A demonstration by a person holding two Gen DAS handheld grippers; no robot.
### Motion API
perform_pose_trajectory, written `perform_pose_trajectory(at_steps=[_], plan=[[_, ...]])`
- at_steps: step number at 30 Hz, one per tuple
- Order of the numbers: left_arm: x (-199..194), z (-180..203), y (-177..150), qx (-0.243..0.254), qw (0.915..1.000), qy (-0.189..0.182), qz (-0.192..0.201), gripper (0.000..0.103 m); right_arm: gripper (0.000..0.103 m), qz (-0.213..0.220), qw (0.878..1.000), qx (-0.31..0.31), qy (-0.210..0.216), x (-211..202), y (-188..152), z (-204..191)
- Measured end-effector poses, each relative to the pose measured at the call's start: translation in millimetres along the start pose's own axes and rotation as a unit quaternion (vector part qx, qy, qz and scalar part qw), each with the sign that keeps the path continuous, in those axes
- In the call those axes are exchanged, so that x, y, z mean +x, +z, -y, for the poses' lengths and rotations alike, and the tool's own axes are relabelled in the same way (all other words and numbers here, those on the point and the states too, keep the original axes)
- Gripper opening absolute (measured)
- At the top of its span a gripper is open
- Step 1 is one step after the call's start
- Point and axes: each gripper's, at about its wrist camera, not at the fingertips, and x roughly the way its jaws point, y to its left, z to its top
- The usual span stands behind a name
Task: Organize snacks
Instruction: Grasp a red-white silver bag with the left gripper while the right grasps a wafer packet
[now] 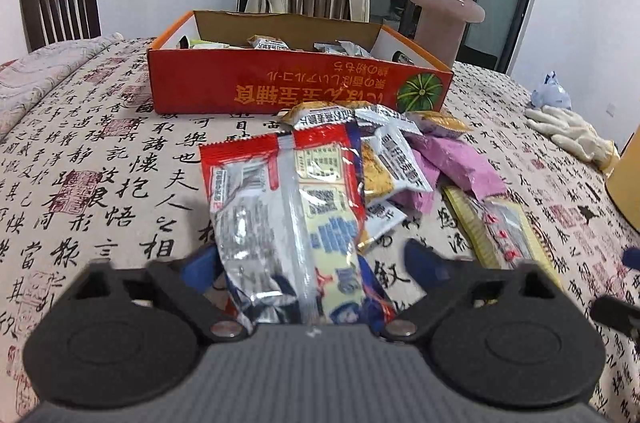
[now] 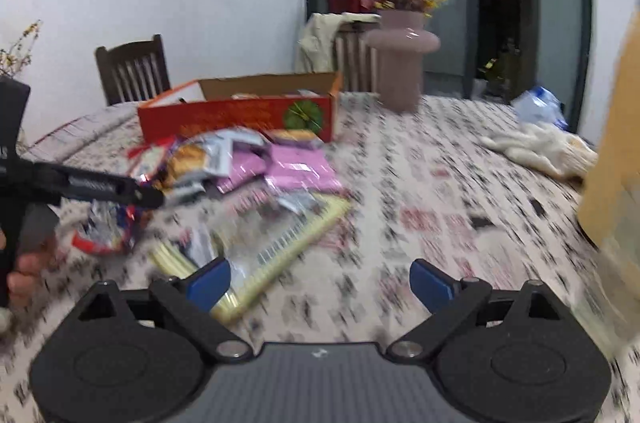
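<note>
The left tongs (image 1: 312,261) stand part open astride a red packet (image 1: 256,191), which lies lengthwise between the jaws with its near end deep in the throat. The left pad (image 1: 200,263) sits against the packet's edge. The right pad (image 1: 424,259) stands off it, with cloth (image 1: 100,163) showing in the gap, so nothing is gripped yet. The step in hand looks like picking this packet up for the box (image 1: 280,87), which stands open straight ahead of the tongs, beyond the pile (image 1: 400,159) of other snacks.

To do it well, bring the jaws in evenly so the packet is not shoved sideways under the left pad. The foil looks puffy and slick, so a squeeze that is firm but short of crushing seems right. The far right edge of the packet touches the pile, so a lift straight up before going forward should keep neighbours from being dragged along. The grip is near one end, so the far end may droop and should clear the box's near wall.

The right tongs (image 2: 320,281) are wide and empty. A flat yellow packet (image 2: 280,255) lies just beside their left pad. That view is blurred, so little more can be read there. They are best kept clear of the left tongs' path.
</note>
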Motion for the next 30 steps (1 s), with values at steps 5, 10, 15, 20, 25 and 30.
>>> perform_pose_trajectory(at_steps=[5, 10, 15, 20, 25, 30], plan=[[-11, -24, 10, -0.032, 0.9991, -0.026, -0.004, 0.059, 0.096, 0.006, 1.000, -0.012, 0.014, 32, 39, -9], [-39, -54, 23, -0.043, 0.9980, -0.018, 0.043, 0.058, 0.095, 0.004, 0.999, -0.029, 0.040, 69, 78, -22], [-44, -82, 29, -0.060, 0.9968, 0.014, 0.052, 0.058, 0.094, -0.017, 0.991, -0.072, 0.112, 111, 98, -62], [-50, -105, 19, -0.081, 0.9954, 0.025, 0.046, 0.059, 0.090, -0.048, 0.967, -0.210, 0.133, 147, 99, -111], [-54, -121, 12, -0.099, 0.9938, 0.033, 0.038, 0.059, 0.079, -0.044, 0.947, -0.301, 0.100, 165, 100, -127], [-57, -116, 5, -0.094, 0.9946, 0.023, 0.035, 0.059, 0.061, -0.078, 0.952, -0.252, 0.157, 171, 107, -102]])
